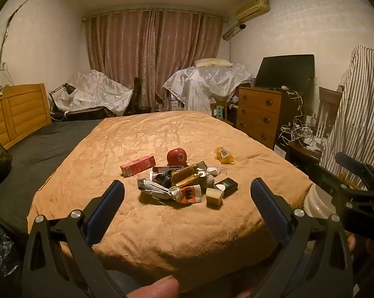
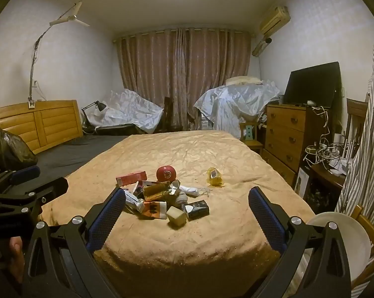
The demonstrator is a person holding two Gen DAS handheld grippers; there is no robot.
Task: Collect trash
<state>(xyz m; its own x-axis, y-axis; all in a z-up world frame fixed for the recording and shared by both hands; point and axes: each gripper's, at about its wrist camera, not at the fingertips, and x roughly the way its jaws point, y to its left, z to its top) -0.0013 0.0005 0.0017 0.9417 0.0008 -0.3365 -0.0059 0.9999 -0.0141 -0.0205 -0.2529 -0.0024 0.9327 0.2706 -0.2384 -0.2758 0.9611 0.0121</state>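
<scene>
A pile of trash [image 1: 184,182] lies on the tan bedspread [image 1: 162,136]: crumpled wrappers, a gold box, a black box [image 1: 226,186], a small beige cube [image 1: 214,197]. A pink box [image 1: 138,165], a red apple [image 1: 176,157] and a yellow wrapper [image 1: 224,155] lie around it. My left gripper [image 1: 187,191] is open and empty, short of the pile. My right gripper [image 2: 187,200] is open and empty, also short of the pile [image 2: 162,198], where the apple [image 2: 166,173] and yellow wrapper [image 2: 214,176] show too.
A white bin [image 2: 341,243] stands at the bed's near right corner, also in the left wrist view [image 1: 316,202]. A wooden dresser [image 1: 259,114] with a monitor, cables and a striped cloth are to the right. A dark sheet [image 1: 37,149] and headboard are on the left.
</scene>
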